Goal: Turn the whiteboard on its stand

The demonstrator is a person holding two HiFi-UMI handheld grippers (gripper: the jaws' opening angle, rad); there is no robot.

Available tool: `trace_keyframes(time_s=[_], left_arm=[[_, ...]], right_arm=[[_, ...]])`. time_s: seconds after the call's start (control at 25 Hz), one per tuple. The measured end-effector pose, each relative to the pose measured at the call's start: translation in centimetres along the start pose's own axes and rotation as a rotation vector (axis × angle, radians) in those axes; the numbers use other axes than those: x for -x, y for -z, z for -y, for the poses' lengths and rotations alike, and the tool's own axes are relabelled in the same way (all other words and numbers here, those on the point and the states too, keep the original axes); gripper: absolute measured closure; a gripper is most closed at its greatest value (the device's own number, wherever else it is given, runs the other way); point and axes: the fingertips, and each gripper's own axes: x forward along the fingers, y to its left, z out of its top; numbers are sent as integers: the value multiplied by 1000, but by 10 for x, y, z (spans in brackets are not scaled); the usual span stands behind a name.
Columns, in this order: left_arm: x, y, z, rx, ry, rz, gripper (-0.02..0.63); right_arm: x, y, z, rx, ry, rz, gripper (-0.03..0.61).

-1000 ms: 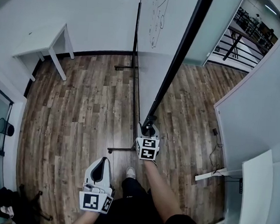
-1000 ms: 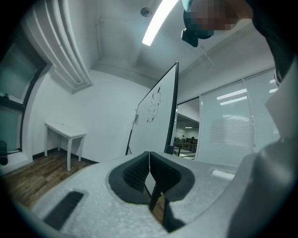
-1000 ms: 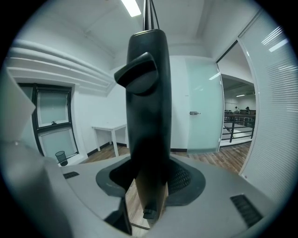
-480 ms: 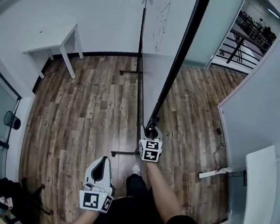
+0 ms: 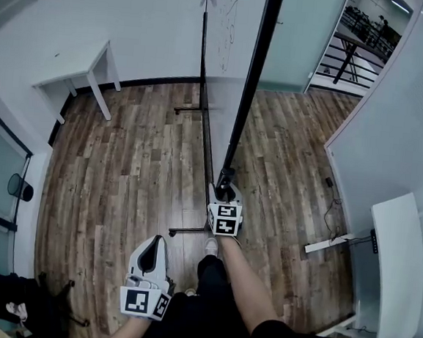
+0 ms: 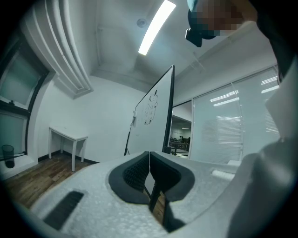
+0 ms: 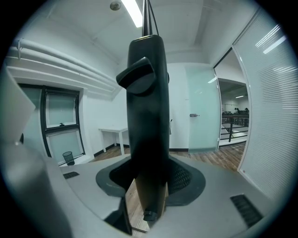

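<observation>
The whiteboard [image 5: 222, 62] stands on its black wheeled stand [image 5: 183, 229] and shows almost edge-on in the head view, its black frame edge [image 5: 248, 87] running down toward me. My right gripper [image 5: 225, 194] is shut on the lower end of that frame; in the right gripper view the black frame [image 7: 146, 116] fills the space between the jaws of the right gripper [image 7: 150, 188]. My left gripper [image 5: 154, 245] hangs low at my left, shut and empty, apart from the board. The left gripper view shows the left gripper [image 6: 149, 163] with pads touching and the whiteboard [image 6: 151, 114] beyond.
A white table [image 5: 78, 72] stands against the far left wall, a dark bin [image 5: 20, 187] by the window. A white desk [image 5: 396, 262] and a power strip [image 5: 327, 245] lie at the right. The stand's far foot [image 5: 188, 109] rests on the wooden floor. My shoe [image 5: 210, 246] is near the stand.
The board's near edge has swung with my right gripper, so the frame now runs nearly straight up the head view instead of slanting right. The left gripper has stayed put.
</observation>
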Motion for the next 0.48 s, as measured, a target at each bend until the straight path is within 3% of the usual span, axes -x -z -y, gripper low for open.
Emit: trace_keyframes(time_s=[0.48], left_arm=[[71, 0, -7, 0, 65, -6, 595]], right_arm=[[32, 10, -21, -4, 22, -5, 402]])
